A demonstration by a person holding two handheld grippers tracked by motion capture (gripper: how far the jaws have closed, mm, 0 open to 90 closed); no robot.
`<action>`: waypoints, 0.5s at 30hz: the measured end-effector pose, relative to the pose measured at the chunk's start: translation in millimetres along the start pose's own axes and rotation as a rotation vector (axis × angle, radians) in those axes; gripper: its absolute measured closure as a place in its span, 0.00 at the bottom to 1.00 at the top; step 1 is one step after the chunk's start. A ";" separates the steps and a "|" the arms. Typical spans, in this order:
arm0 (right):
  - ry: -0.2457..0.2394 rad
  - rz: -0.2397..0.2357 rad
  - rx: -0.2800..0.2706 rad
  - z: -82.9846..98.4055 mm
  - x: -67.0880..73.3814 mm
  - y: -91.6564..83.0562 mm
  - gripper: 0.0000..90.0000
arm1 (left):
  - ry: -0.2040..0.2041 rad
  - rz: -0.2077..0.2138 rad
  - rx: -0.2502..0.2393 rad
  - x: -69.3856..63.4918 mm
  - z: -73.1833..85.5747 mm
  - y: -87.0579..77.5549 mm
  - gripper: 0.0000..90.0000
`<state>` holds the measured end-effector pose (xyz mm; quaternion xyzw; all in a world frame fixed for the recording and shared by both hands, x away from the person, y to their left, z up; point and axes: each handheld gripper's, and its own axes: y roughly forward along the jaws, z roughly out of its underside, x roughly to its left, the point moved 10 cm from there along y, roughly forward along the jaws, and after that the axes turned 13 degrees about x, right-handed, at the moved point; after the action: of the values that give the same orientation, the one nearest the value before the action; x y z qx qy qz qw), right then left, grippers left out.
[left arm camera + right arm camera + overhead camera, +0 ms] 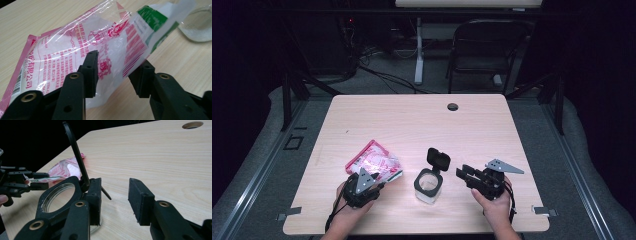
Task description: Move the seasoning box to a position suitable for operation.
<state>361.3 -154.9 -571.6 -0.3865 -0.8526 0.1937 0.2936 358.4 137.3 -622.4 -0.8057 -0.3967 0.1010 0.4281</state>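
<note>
A clear packet with pink print and a green end (374, 161) lies on the table left of centre. My left gripper (374, 182) is at its near end. In the left gripper view its jaws (120, 65) stand apart on either side of the packet (75, 45), whose lower corner hangs slack between them. A clear square jar with a black rim (428, 186) stands in the middle, its hinged black lid (438, 159) upright. My right gripper (467, 175) is open just right of the jar. In its own view (115, 187) the left jaw is beside the rim (75, 185), with nothing between the jaws.
The light wooden table (412, 120) has a round cable hole (453, 106) near its far edge. A dark chair (489, 45) and cables are on the floor behind. The jar's rim (197, 30) lies just beyond the packet in the left gripper view.
</note>
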 end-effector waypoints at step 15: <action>0.009 -0.001 -0.001 2.2 -1.3 -1.5 0.70 | 0.013 -0.033 0.005 7.1 -0.9 8.6 0.80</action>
<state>359.8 -157.1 -572.9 -0.3870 -0.8516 0.1913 0.2972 368.3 139.2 -627.2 -0.7986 -0.4072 0.0896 0.4341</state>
